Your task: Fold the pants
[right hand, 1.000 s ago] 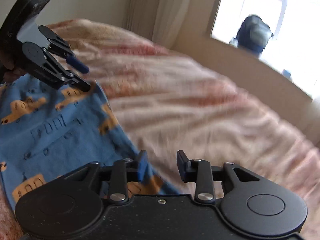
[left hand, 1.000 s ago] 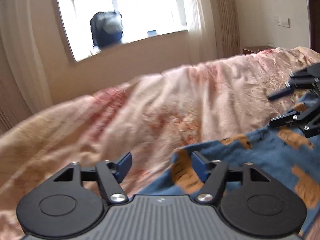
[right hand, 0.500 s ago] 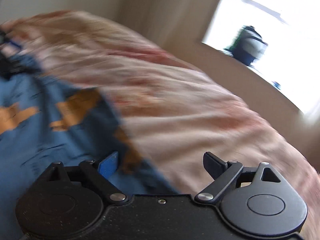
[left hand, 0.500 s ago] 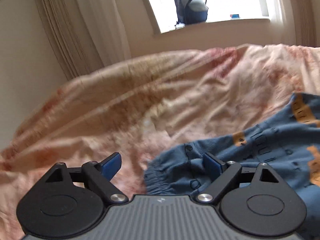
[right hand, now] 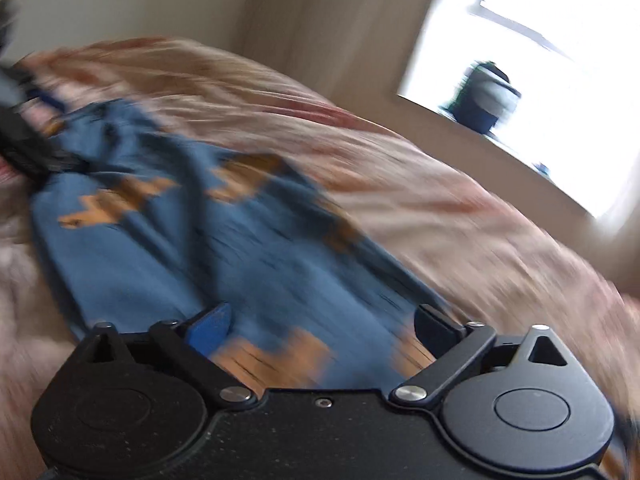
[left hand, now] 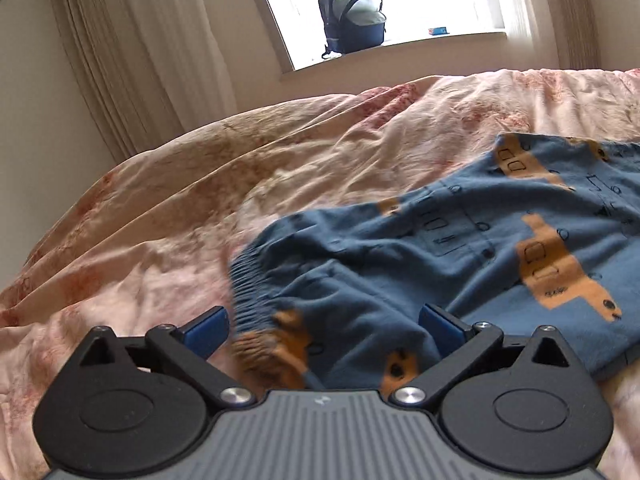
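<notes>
Blue pants (left hand: 420, 264) printed with orange vehicles lie spread on a bed's pink floral quilt (left hand: 168, 208). The left gripper (left hand: 322, 330) has just been opening, its jaws now spread wide with the gathered waistband lying loose between them. The right gripper (right hand: 322, 326), also freshly opened, has its jaws parted over blurred blue cloth at the pants' other end. A backpack (left hand: 354, 20) sits on the windowsill beyond.

Pants (left hand: 420, 264) on the quilt (left hand: 192, 216), backpack (left hand: 352, 20) behind on the windowsill (left hand: 460, 38), curtain (left hand: 132, 52) at left
</notes>
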A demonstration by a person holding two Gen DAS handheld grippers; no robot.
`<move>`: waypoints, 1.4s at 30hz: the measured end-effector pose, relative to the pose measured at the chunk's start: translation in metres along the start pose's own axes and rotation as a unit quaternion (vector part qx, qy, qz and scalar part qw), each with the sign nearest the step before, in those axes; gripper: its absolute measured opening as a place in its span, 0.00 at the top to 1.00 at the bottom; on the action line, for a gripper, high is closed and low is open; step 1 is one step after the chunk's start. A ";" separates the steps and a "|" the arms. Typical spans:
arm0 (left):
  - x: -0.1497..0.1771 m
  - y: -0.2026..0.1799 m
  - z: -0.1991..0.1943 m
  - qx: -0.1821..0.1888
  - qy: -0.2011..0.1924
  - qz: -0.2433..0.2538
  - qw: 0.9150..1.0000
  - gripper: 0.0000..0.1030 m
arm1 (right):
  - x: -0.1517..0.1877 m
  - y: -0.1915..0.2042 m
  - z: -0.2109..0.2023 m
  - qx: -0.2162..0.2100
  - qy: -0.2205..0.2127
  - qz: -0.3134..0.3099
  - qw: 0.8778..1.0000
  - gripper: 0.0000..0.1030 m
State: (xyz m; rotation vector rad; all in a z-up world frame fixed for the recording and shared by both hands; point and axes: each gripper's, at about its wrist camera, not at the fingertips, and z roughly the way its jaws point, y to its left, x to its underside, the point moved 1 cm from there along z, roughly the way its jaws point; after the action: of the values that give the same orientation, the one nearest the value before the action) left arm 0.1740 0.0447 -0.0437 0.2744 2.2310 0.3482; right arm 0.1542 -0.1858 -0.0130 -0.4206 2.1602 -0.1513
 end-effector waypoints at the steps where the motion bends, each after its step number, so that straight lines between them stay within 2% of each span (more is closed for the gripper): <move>1: -0.003 0.003 -0.002 -0.001 0.002 0.003 1.000 0.01 | 0.007 -0.012 -0.006 0.019 0.005 0.013 1.000 0.04; 5: -0.021 -0.011 -0.016 -0.002 -0.012 0.030 0.999 0.00 | 0.024 -0.046 -0.033 0.074 -0.019 0.049 0.996 0.03; 7: -0.039 -0.030 -0.019 0.028 -0.030 0.026 0.999 0.00 | 0.025 -0.053 -0.034 0.088 -0.023 0.055 0.994 0.01; 10: -0.068 -0.074 -0.018 0.080 -0.054 0.006 0.995 0.00 | 0.031 -0.058 -0.026 0.081 -0.009 0.060 0.995 0.01; 13: -0.085 -0.122 -0.005 0.128 -0.048 0.012 0.991 0.00 | 0.041 -0.068 -0.026 0.111 0.009 0.073 0.991 0.01; 15: -0.083 -0.147 0.012 0.129 -0.015 0.049 0.990 0.00 | 0.051 -0.082 -0.033 0.151 0.019 0.080 0.985 0.01; 17: -0.072 -0.154 0.019 0.117 -0.017 0.071 0.990 0.00 | 0.064 -0.107 -0.042 0.187 0.026 0.101 0.977 0.01; 20: -0.070 -0.139 0.017 0.122 -0.007 0.043 0.992 0.00 | 0.093 -0.157 -0.059 0.236 0.042 0.164 0.957 0.01; 22: -0.073 -0.132 0.009 0.118 0.001 0.023 0.993 0.00 | 0.113 -0.189 -0.075 0.252 0.039 0.221 0.941 0.01; 24: -0.081 -0.134 0.005 0.129 -0.008 0.011 0.992 0.00 | 0.130 -0.213 -0.097 0.220 0.002 0.289 0.932 0.01; 27: -0.100 -0.162 -0.007 0.177 -0.047 0.003 0.983 0.00 | 0.151 -0.230 -0.118 0.123 -0.055 0.369 0.920 0.01; 28: -0.107 -0.175 -0.011 0.196 -0.057 0.003 0.979 0.00 | 0.155 -0.230 -0.118 0.098 -0.064 0.383 0.916 0.01; 30: -0.123 -0.203 -0.016 0.244 -0.077 0.009 0.967 0.00 | 0.160 -0.226 -0.116 0.055 -0.059 0.387 0.919 0.01; 33: -0.146 -0.252 -0.020 0.307 -0.101 0.026 0.946 0.00 | 0.162 -0.215 -0.116 0.039 -0.062 0.378 0.923 0.01; 35: -0.159 -0.288 -0.018 0.335 -0.093 0.053 0.936 0.00 | 0.165 -0.214 -0.111 0.026 -0.047 0.391 0.919 0.01; 37: -0.168 -0.320 -0.006 0.347 -0.064 0.089 0.932 0.00 | 0.165 -0.210 -0.106 0.033 -0.022 0.398 0.916 0.01; 39: -0.172 -0.346 0.007 0.338 -0.033 0.115 0.934 0.00 | 0.163 -0.207 -0.103 0.036 -0.017 0.400 0.916 0.01; 40: -0.174 -0.351 0.014 0.329 -0.024 0.111 0.937 0.00 | 0.163 -0.206 -0.102 0.033 -0.019 0.402 0.915 0.00; 42: -0.180 -0.354 0.026 0.333 -0.007 0.095 0.938 0.00 | 0.165 -0.207 -0.102 0.010 -0.032 0.411 0.911 0.00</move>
State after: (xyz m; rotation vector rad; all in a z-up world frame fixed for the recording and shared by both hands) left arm 0.2785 -0.3387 -0.0506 0.8502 2.2468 -0.3282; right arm 0.0337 -0.4423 -0.0259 0.5066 2.0908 0.3103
